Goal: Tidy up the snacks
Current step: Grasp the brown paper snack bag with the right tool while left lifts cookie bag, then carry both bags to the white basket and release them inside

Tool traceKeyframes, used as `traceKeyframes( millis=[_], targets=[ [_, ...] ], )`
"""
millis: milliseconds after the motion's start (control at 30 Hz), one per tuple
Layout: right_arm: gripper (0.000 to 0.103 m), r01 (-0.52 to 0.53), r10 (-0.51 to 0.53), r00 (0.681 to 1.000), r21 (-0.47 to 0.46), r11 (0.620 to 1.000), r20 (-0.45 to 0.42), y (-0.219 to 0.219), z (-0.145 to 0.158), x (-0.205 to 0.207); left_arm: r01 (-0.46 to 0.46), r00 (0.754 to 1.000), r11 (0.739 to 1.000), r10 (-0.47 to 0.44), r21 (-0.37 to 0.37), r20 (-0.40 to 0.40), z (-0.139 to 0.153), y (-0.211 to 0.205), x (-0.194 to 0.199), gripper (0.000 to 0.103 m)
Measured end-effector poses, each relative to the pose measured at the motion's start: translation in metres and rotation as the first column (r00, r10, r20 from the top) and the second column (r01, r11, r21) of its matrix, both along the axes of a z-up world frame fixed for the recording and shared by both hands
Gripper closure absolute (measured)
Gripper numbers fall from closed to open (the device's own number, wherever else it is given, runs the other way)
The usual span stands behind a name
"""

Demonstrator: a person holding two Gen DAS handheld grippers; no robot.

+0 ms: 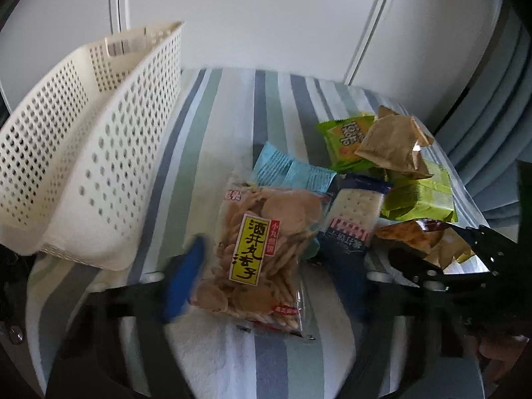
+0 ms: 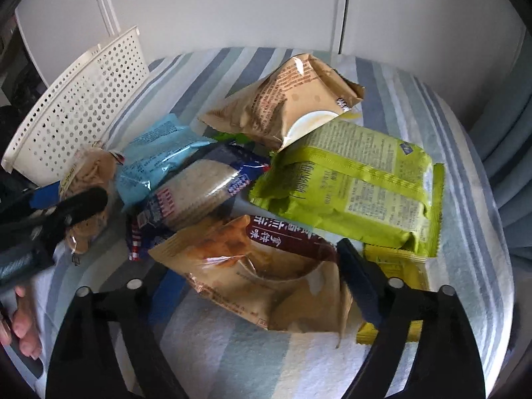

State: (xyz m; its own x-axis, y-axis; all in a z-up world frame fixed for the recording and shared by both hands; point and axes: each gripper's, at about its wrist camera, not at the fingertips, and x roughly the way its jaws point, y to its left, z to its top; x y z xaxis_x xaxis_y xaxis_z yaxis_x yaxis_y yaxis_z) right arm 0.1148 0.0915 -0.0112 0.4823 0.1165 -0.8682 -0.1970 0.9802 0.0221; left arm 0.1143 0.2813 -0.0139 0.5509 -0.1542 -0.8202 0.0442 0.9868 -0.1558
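Left tool: your fingers straddle the rice cracker bag, spread apart.
Right tool: spread around the brown snack bag.
Basket: left, on the striped counter.

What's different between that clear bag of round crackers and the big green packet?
The clear cracker bag is see-through, showing pale round crackers behind a yellow label; the big green packet is opaque, covered in small print. The cracker bag lies between the jaws of the left gripper, nearer the white basket; the green packet lies untouched on the pile's far side. Both rest sealed on the striped cloth.
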Motion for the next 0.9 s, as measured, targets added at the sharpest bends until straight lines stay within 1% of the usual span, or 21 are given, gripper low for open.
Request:
traceKeyframes(
  millis=[67, 167, 267, 367, 500, 600, 767, 900],
  targets=[
    [0.028, -0.004, 0.004, 1.0, 0.002, 1.0, 0.022, -0.002, 0.003, -0.006, -0.009, 1.0, 1.0, 0.009, -0.009, 0.009, 0.0, 0.001, -0.001, 0.046],
    [0.03, -0.002, 0.0, 0.999, 0.028, 1.0, 0.049, -0.01, 0.009, -0.016, -0.014, 1.0, 1.0, 0.015, -0.027, 0.023, 0.003, 0.001, -0.007, 0.051],
    [0.03, 0.002, -0.007, 0.997, 0.066, 0.998, 0.079, -0.018, 0.017, -0.025, -0.012, 0.998, 0.999, 0.014, -0.04, 0.056, 0.015, -0.001, -0.016, 0.052],
    [0.03, 0.015, -0.026, 0.993, 0.09, 0.996, 0.117, -0.024, 0.029, -0.034, -0.001, 0.994, 0.999, 0.005, -0.04, 0.107, 0.034, -0.007, -0.026, 0.052],
    [0.03, 0.028, -0.047, 0.986, 0.123, 0.992, 0.159, -0.03, 0.046, -0.044, 0.002, 0.986, 0.998, 0.007, -0.059, 0.166, 0.06, -0.007, -0.038, 0.052],
    [0.03, 0.031, -0.057, 0.982, 0.141, 0.99, 0.181, -0.034, 0.057, -0.05, -0.015, 0.977, 0.997, 0.03, -0.073, 0.21, 0.081, 0.001, -0.046, 0.052],
    [0.03, 0.019, -0.05, 0.978, 0.152, 0.988, 0.201, -0.03, 0.068, -0.055, -0.072, 0.953, 0.994, 0.093, -0.083, 0.287, 0.116, 0.027, -0.053, 0.052],
    [0.03, 0.011, -0.041, 0.98, 0.154, 0.988, 0.196, -0.018, 0.067, -0.051, -0.139, 0.937, 0.988, 0.155, -0.073, 0.314, 0.13, 0.057, -0.049, 0.052]
  ],
)
